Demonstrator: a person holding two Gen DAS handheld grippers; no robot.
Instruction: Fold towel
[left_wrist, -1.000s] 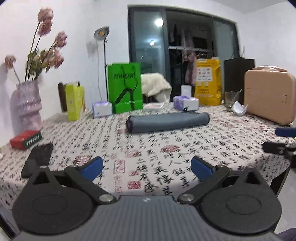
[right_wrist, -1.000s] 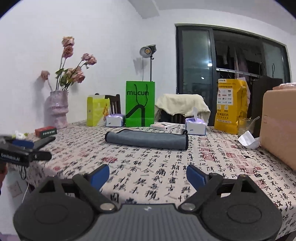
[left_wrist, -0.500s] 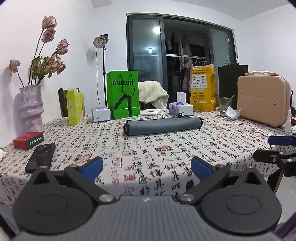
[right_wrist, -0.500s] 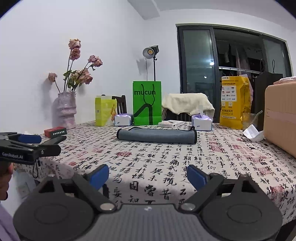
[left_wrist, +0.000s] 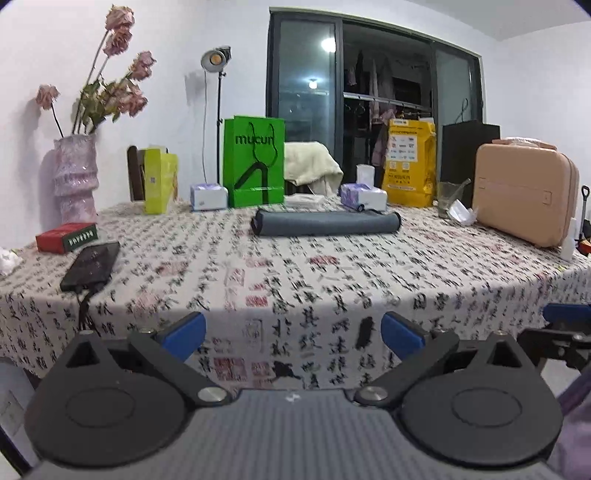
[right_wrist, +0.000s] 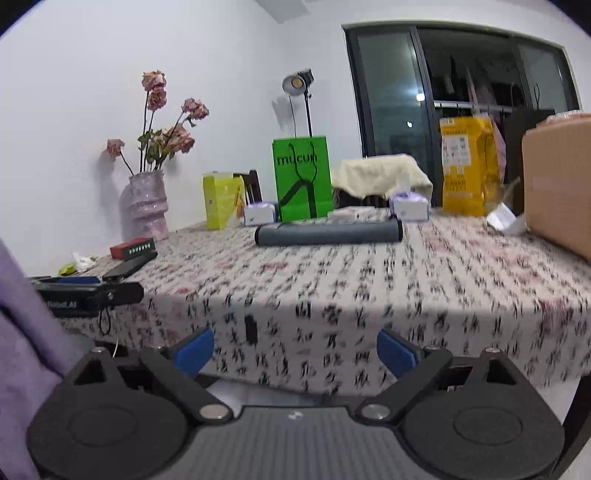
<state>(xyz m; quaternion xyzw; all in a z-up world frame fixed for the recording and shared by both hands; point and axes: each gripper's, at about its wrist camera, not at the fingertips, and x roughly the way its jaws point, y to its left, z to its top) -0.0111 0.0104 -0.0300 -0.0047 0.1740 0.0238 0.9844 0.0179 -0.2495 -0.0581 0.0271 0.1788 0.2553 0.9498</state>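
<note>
A grey towel (left_wrist: 325, 223) lies folded into a long narrow bundle on the far middle of the table; it also shows in the right wrist view (right_wrist: 328, 233). My left gripper (left_wrist: 293, 334) is open and empty, held below and in front of the table's near edge. My right gripper (right_wrist: 294, 350) is open and empty too, also off the near edge. Each gripper shows at the side of the other's view: the right one (left_wrist: 565, 332) and the left one (right_wrist: 88, 291).
The table (left_wrist: 332, 280) has a calligraphy-print cloth. On it: a pink vase (left_wrist: 75, 177), a red box (left_wrist: 66, 237), a black phone (left_wrist: 92, 265), a green bag (left_wrist: 255, 160), tissue boxes, a yellow bag (left_wrist: 408, 168), a glass and a tan case (left_wrist: 524, 199).
Both grippers have pulled back and dropped from above the table to below its near edge. The towel has not moved. Both stay open.
</note>
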